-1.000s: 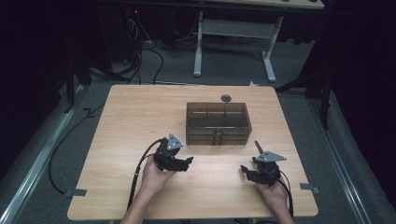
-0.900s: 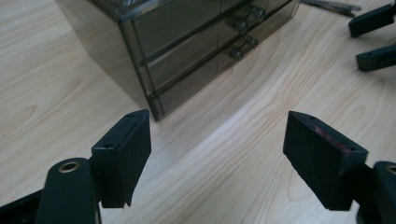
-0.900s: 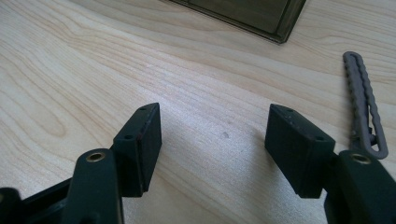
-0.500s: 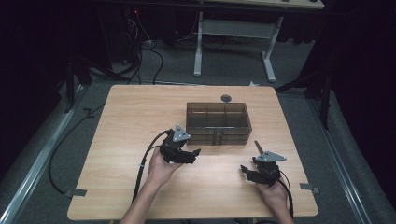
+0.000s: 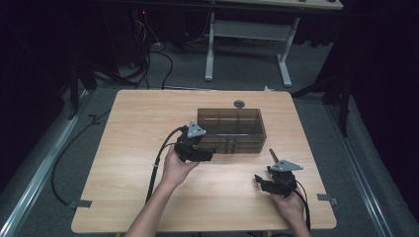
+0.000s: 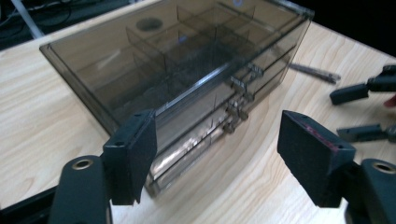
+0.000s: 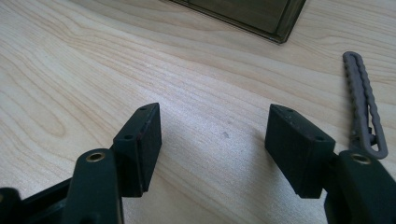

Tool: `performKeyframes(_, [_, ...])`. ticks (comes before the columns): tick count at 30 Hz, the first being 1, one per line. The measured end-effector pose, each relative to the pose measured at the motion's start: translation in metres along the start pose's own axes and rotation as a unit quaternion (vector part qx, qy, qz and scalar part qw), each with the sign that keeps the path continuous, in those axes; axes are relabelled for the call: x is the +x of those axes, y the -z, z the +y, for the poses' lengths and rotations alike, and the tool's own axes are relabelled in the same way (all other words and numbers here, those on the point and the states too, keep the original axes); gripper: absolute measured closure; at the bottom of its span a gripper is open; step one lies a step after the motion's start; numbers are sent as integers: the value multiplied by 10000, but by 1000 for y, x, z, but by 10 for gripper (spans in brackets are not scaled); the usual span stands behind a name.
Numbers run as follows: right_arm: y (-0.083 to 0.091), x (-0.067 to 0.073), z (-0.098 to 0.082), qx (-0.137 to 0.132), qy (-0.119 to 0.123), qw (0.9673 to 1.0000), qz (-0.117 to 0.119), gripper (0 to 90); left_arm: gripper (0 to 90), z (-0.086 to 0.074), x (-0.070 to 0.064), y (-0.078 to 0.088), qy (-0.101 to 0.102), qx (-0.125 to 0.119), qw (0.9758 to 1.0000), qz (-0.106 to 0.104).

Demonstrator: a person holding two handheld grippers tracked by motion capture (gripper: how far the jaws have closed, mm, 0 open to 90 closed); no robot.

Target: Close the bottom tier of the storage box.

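A smoky see-through plastic box with inner dividers and small front drawers stands at the middle of the wooden table. My left gripper is open just in front of the box's near left corner. In the left gripper view the box sits between and beyond the spread jaws of the left gripper, untouched. My right gripper is open low over bare wood near the table's front right, as the right gripper view confirms. A thin grey clip lies flat beside it.
The grey clip lies between the box and the right hand. A small dark round thing sits on the table behind the box. Cables trail from both grippers toward the front edge. A metal table frame stands on the floor beyond.
My left gripper has moved forward and to the right, up to the box's near left corner. The right gripper has stayed where it was.
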State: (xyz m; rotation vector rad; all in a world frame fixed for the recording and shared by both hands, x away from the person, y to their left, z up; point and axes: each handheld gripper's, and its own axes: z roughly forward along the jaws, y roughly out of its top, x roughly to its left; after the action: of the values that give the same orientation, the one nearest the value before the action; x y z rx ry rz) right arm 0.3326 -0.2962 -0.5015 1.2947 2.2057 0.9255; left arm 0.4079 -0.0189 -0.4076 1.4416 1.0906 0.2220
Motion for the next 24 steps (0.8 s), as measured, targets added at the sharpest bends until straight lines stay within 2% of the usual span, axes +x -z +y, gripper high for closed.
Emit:
performKeyframes(6, [0,0,0,-8,-2,10000,-9,366,296,4,-2,-11,-111,-70,9999,45])
performKeyframes(8, [0,0,0,-10,0,10000,-9,366,297,6,-3,-15,-67,-135,9999,69])
performKeyframes(10, [0,0,0,-9,0,10000,-9,366,293,6,-3,-18,-178,-90,9997,124])
performKeyframes(14, [0,0,0,-8,0,10000,-10,366,300,9,-3,-29,-165,-94,9995,250])
performKeyframes(18, [0,0,0,-11,-1,10000,-9,366,326,13,-1,-36,-97,-84,9995,278])
performKeyframes(21, [0,0,0,-10,0,10000,-9,366,336,15,0,-42,-180,-14,9994,310])
performKeyframes(24, [0,0,0,-9,0,10000,-9,366,369,16,0,-46,-228,-87,9993,273])
